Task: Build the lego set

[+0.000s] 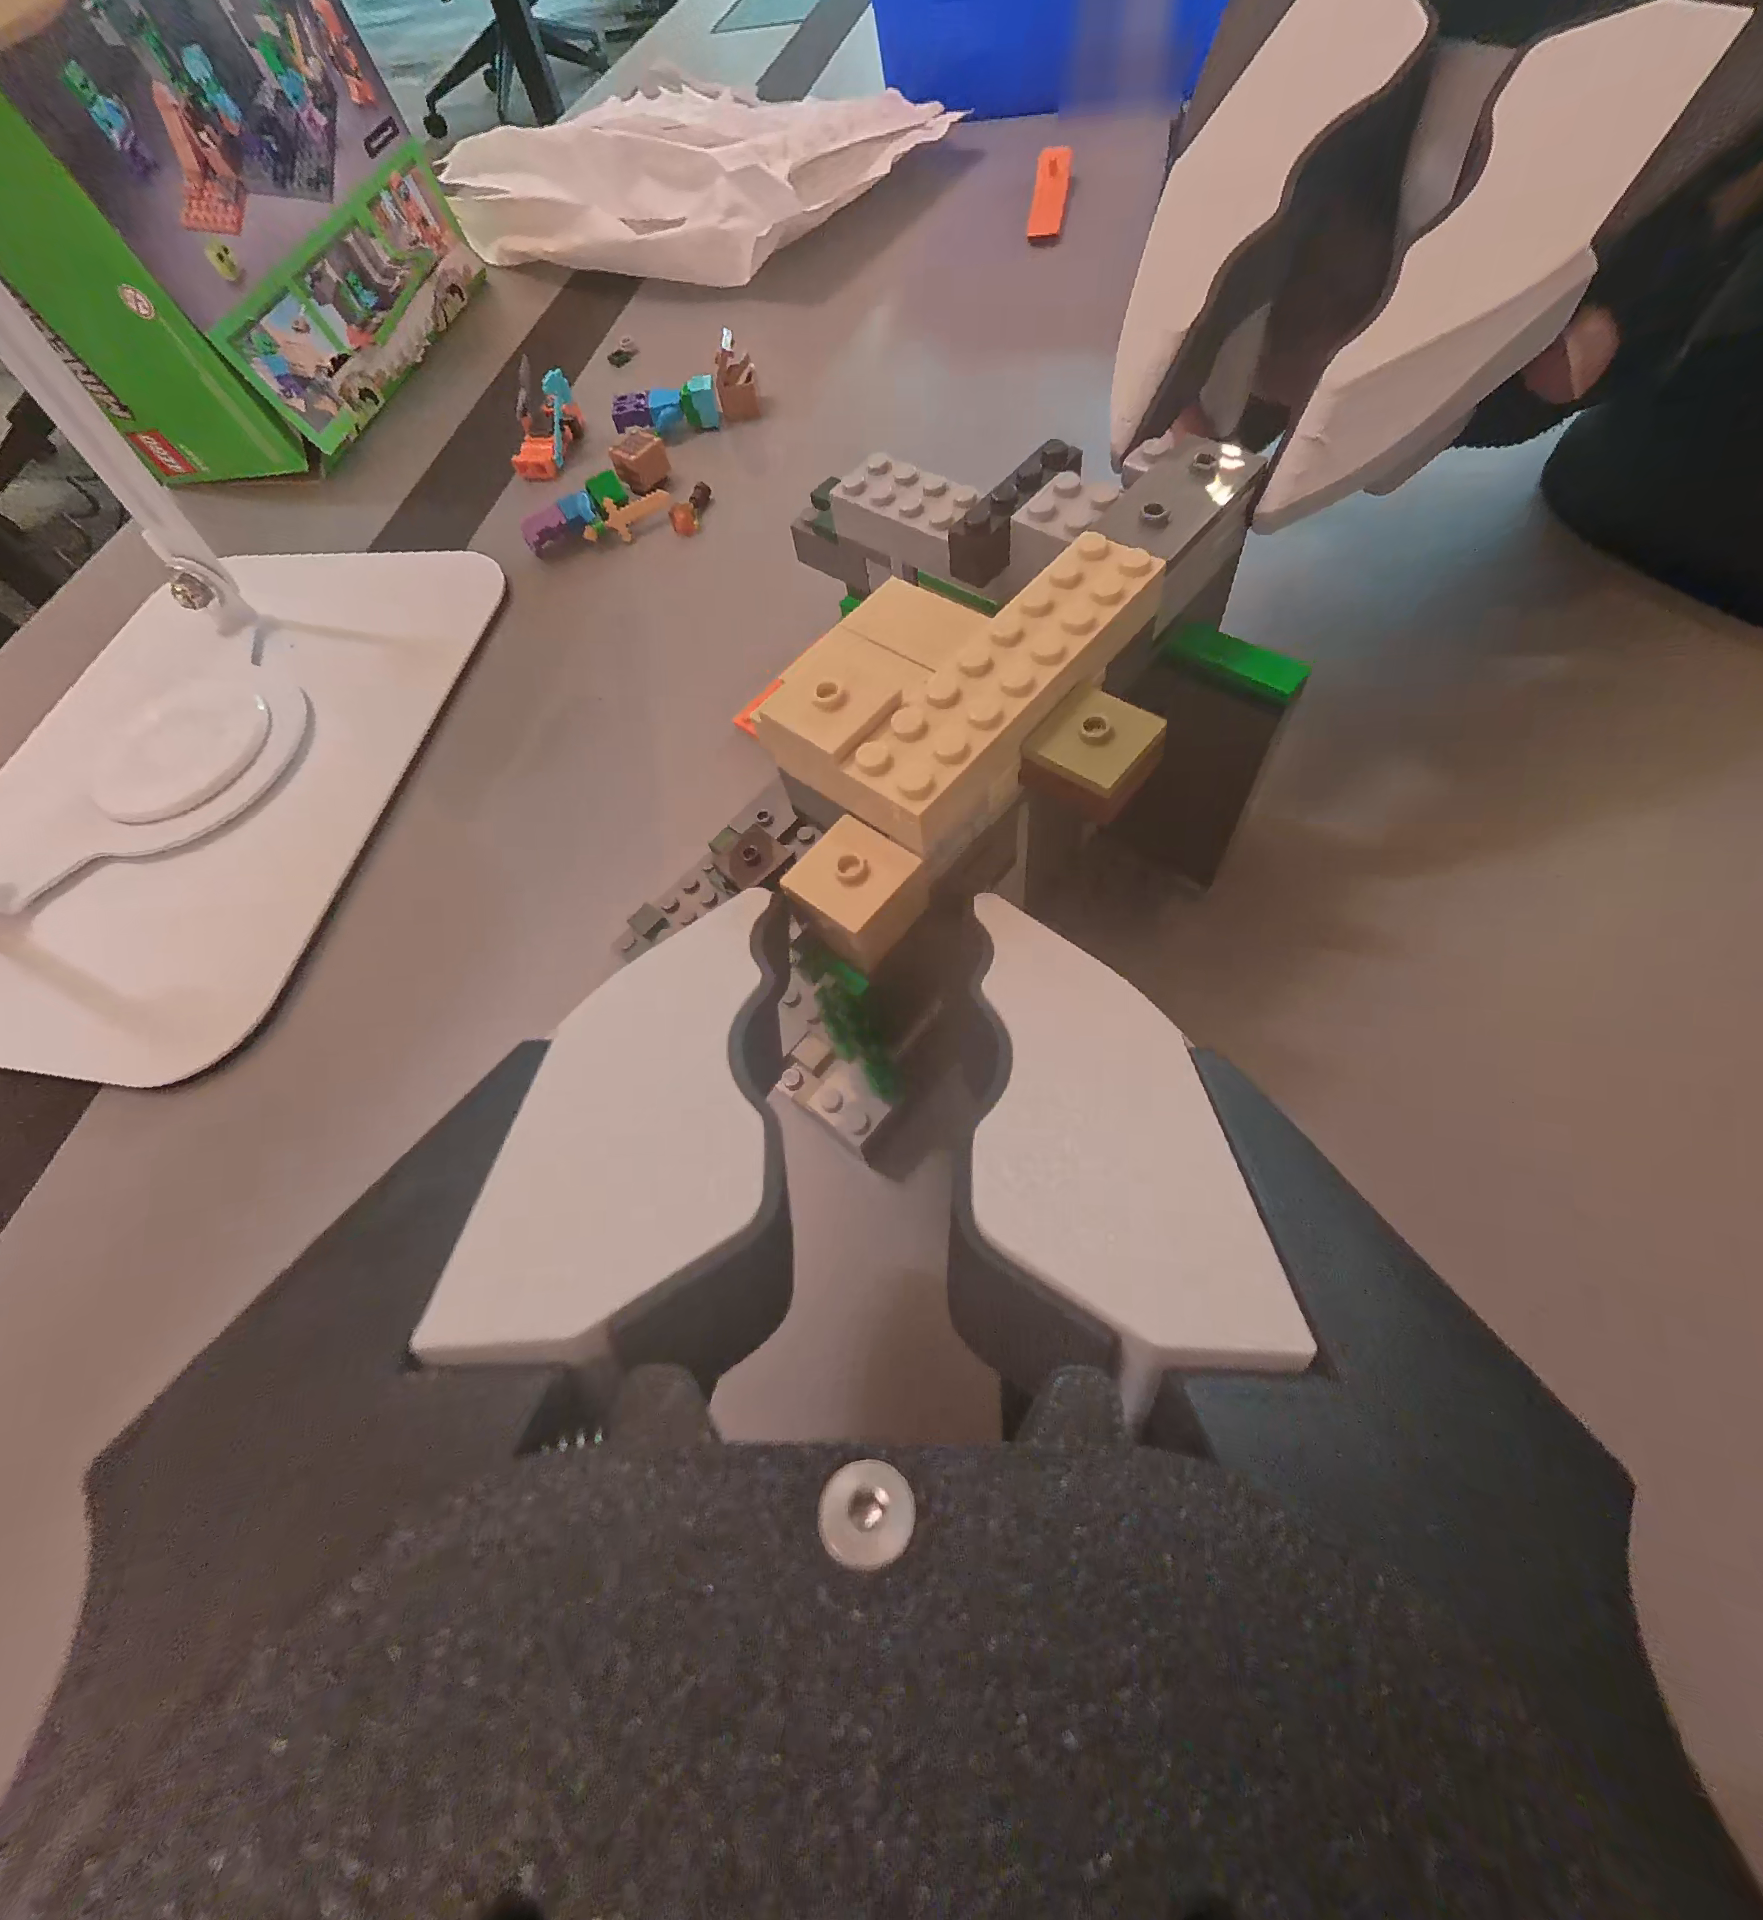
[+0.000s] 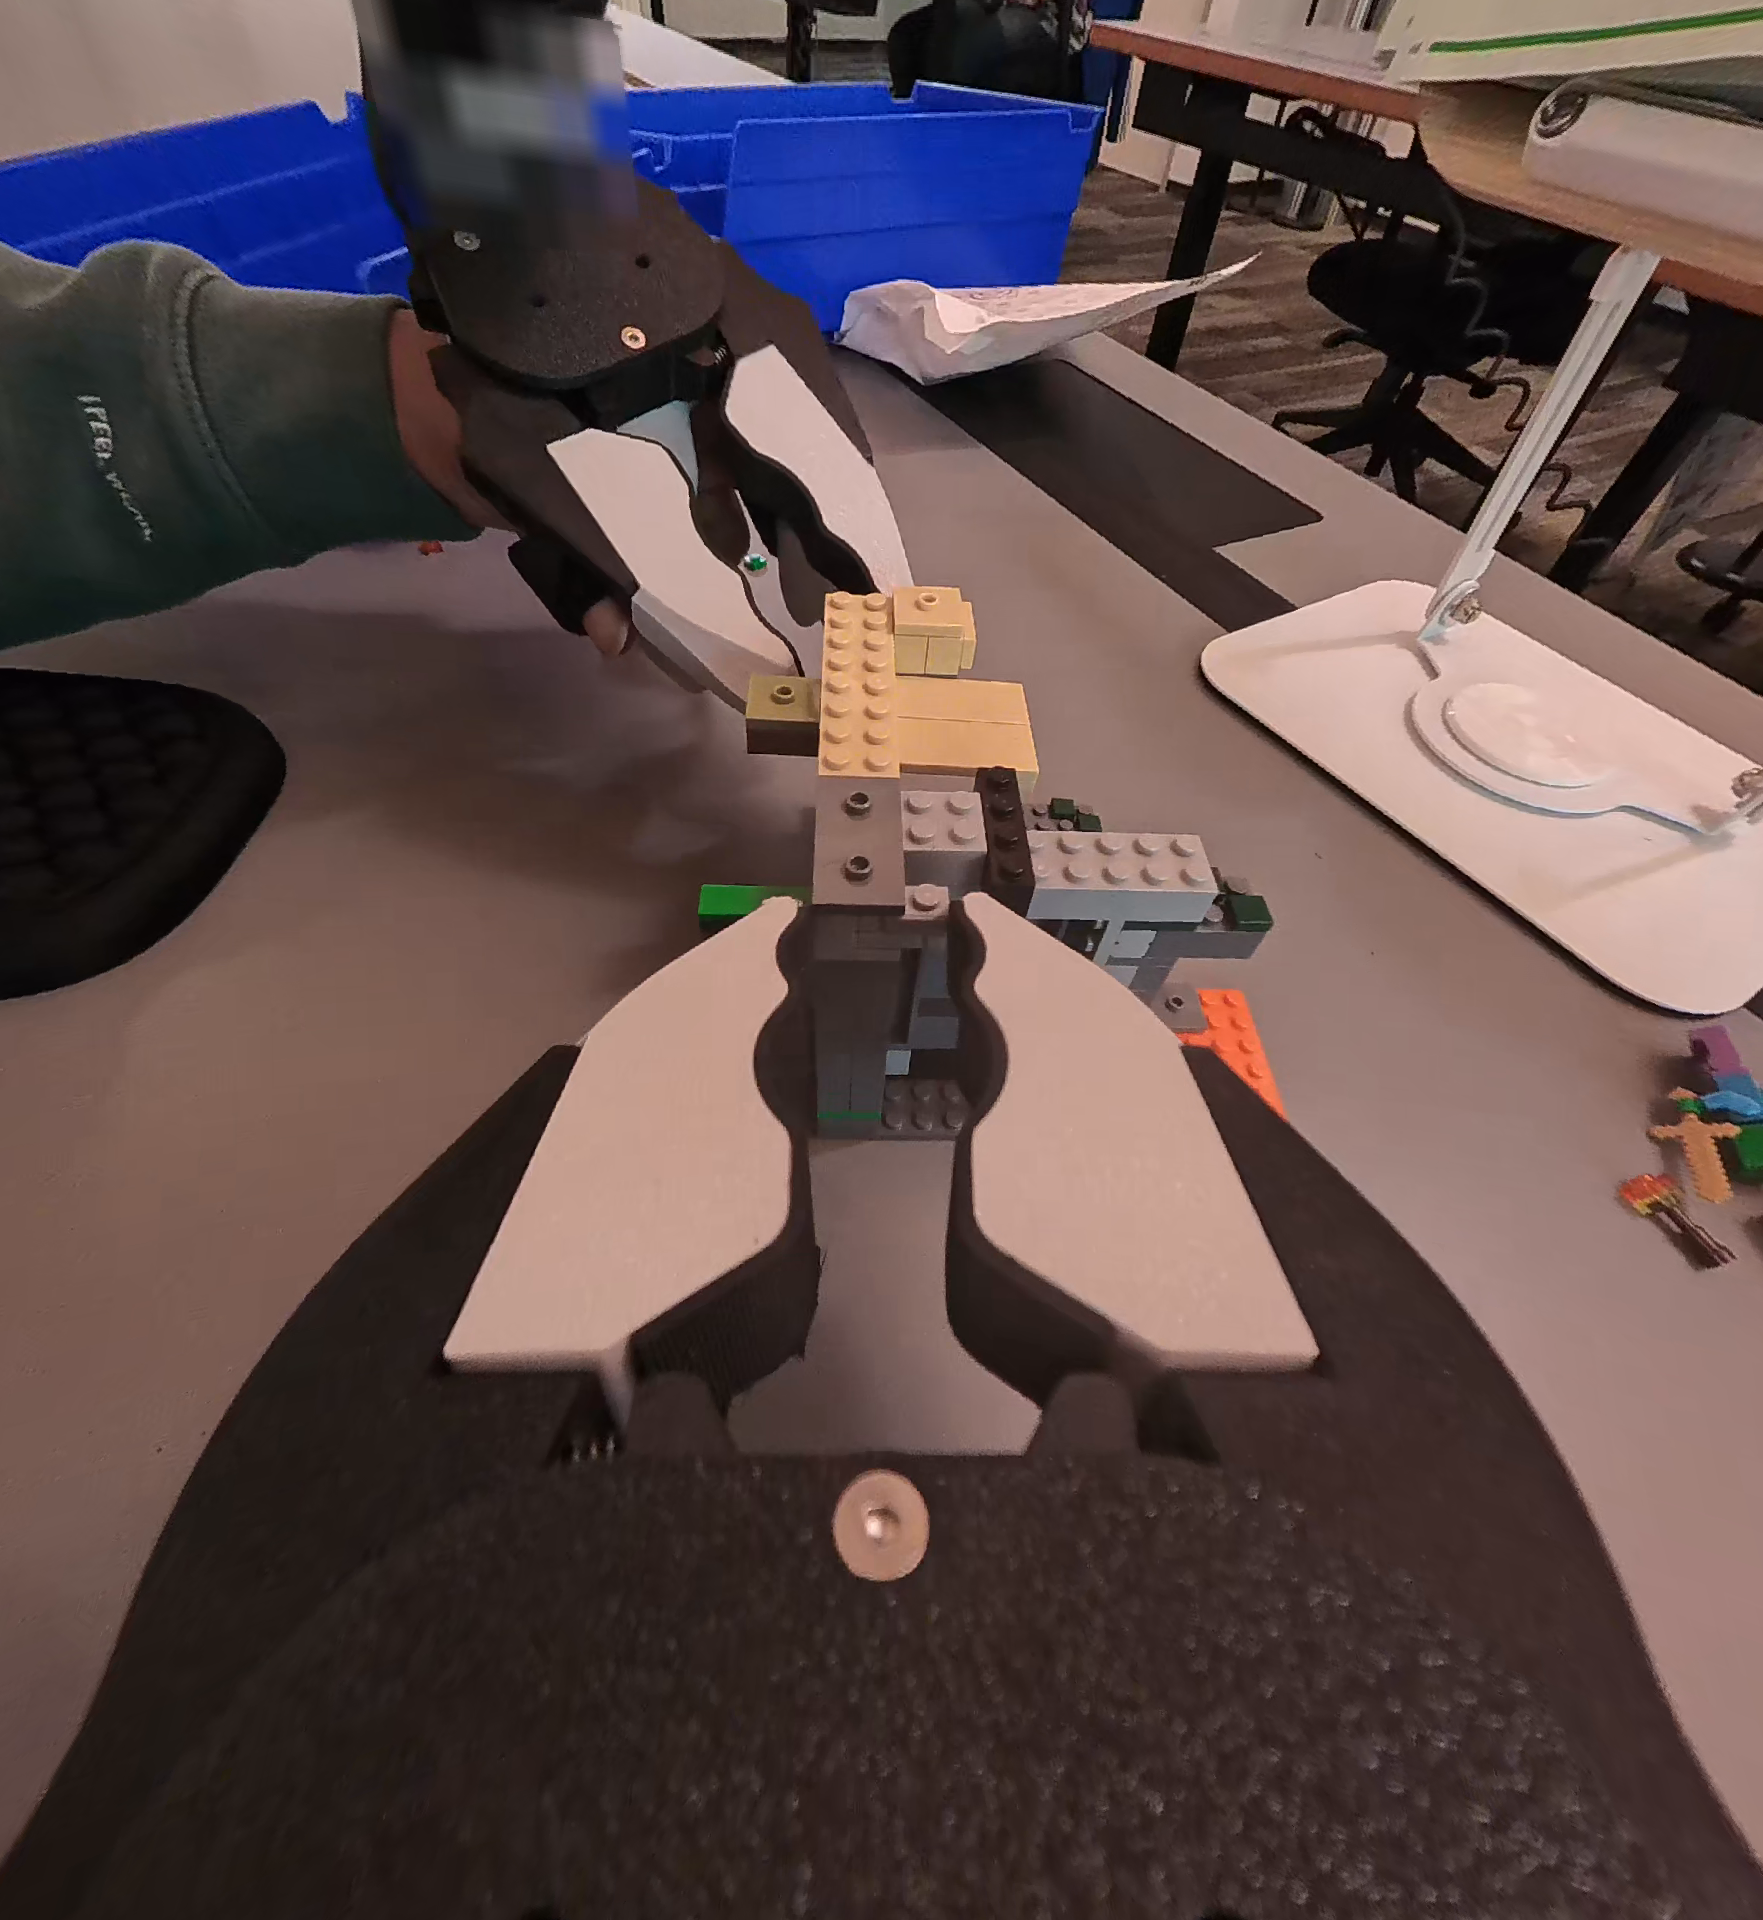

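A brick model (image 1: 1012,675) with a tan top and grey walls stands on the grey table (image 1: 596,675). My left gripper (image 1: 872,914) is open around the small tan block (image 1: 851,883) at the model's near end. A dark gap shows between that block and the right fingertip (image 1: 1002,935). In the right wrist view this gripper (image 2: 825,639) is at the far tan end of the model (image 2: 918,727). My right gripper (image 2: 877,909) is shut on the model's grey end, with its pads against the grey tile (image 2: 856,842) and the small grey piece beside it. It also shows in the left wrist view (image 1: 1194,483).
A green toy box (image 1: 129,260), crumpled white paper (image 1: 690,177), an orange piece (image 1: 1048,192) and loose small figures (image 1: 628,447) lie beyond the model. A white lamp base (image 1: 181,779) is to the left. The right wrist view shows blue bins (image 2: 856,177) and a black mesh pad (image 2: 56,821). The tips of one gripper are about 10 cm away from the tips of the other.
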Available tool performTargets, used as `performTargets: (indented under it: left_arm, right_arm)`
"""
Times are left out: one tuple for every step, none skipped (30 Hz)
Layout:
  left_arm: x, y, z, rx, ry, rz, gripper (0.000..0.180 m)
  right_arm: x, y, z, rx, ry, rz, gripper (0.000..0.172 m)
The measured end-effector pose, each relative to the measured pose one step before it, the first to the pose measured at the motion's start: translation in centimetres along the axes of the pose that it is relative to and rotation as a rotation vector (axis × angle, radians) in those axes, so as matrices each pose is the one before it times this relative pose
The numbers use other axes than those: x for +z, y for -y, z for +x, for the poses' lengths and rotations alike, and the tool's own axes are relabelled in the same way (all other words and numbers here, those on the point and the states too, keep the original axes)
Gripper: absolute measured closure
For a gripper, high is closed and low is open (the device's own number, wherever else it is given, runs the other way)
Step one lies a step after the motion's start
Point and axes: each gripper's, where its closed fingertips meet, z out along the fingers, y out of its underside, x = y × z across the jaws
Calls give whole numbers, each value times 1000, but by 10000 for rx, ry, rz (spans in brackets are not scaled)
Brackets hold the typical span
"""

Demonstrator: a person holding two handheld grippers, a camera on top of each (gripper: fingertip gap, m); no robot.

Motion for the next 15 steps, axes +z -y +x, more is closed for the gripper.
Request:
performTargets:
  left_arm:
    - [-198, 229, 48, 12, -17, 98, 150]
    - [-340, 276, 60, -28, -23, 143, 149]
    - [-479, 296, 28, -22, 31, 179, 149]
    - [-586, 246, -69, -1, 137, 173, 149]
    - [-613, 205, -115, 6, 207, 155, 149]
    - [-628, 244, -150, -15, 282, 189, 151]
    - [-605, 400, -133, -46, 326, 271, 153]
    - [-538, 565, -65, -83, 345, 325, 157]
    - [-467, 650, -186, -102, 502, 323, 163]
    - [-360, 676, -121, -70, 535, 292, 166]
    - [-275, 846, 85, -50, 457, 400, 168]
    - [-245, 913, -124, -85, 665, 449, 174]
    - [-188, 739, -96, -27, 662, 317, 178]
    - [-116, 681, 180, -10, 458, 239, 180]
    - [-37, 633, 96, -42, 492, 176, 180]
  right_arm:
    - [-24, 18, -4, 44, -5, 37, 148]
    - [-83, 113, -5, 58, 8, 108, 148]
    - [-160, 258, -28, 98, 57, 209, 148]
    - [-211, 320, -76, 154, 121, 227, 146]
    - [-224, 334, -40, 194, 124, 223, 144]
    - [-225, 327, 82, 217, 68, 223, 142]
    - [-222, 342, 140, 201, 31, 250, 140]
    - [-206, 384, 191, 155, -4, 288, 139]
    - [-208, 391, 282, 120, -90, 301, 139]
    - [-170, 317, 319, 80, -135, 243, 138]
    - [-135, 264, 375, 52, -192, 207, 138]
    - [-142, 255, 375, 32, -213, 215, 138]
    - [-164, 280, 360, 5, -226, 235, 138]
    - [-188, 287, 351, -49, -243, 240, 140]
    - [-186, 225, 388, -88, -279, 203, 142]
